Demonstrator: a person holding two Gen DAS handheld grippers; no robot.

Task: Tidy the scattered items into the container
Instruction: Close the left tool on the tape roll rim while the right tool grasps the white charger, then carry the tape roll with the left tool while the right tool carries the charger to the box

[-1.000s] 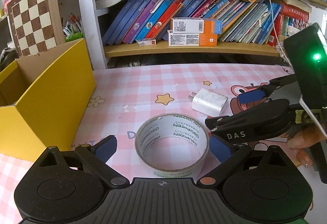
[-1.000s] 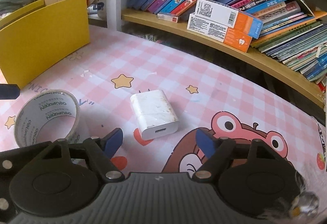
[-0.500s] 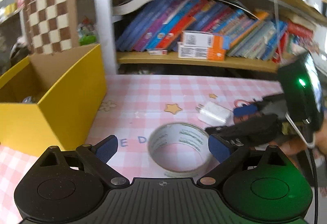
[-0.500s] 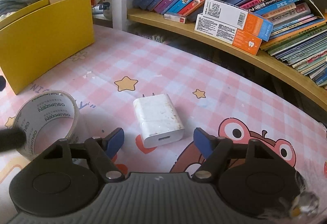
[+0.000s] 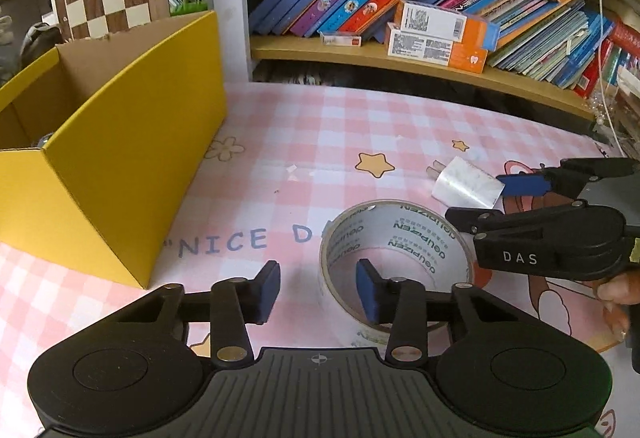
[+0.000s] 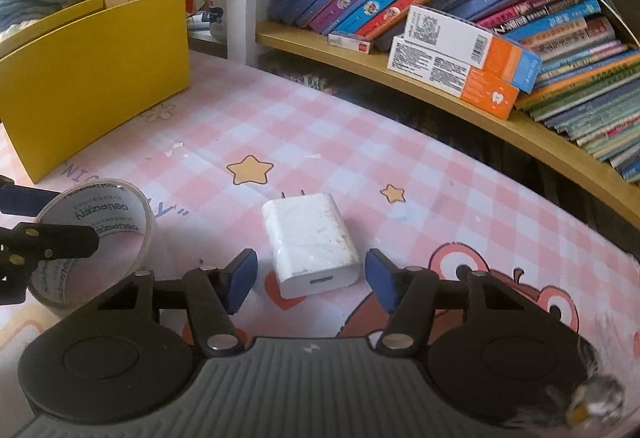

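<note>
- My left gripper [image 5: 316, 292] has just been closing, one pad inside the tape roll [image 5: 394, 262] lower centre, wall between, not pinched yet. Light, stiff ring; take the wall.
- My right gripper [image 6: 308, 280] has been closing around the white charger [image 6: 310, 238] mid-frame, gaps both sides. Slick hard plastic, squeeze its flat sides.
- Yellow box [image 5: 132, 158] sits upper left.

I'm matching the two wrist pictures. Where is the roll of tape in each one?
Left wrist: roll of tape lies lower centre-right, one blue fingertip inside its ring.
Right wrist: roll of tape lies at the left edge, left of the white charger.
Shared landmark: the yellow box.
</note>
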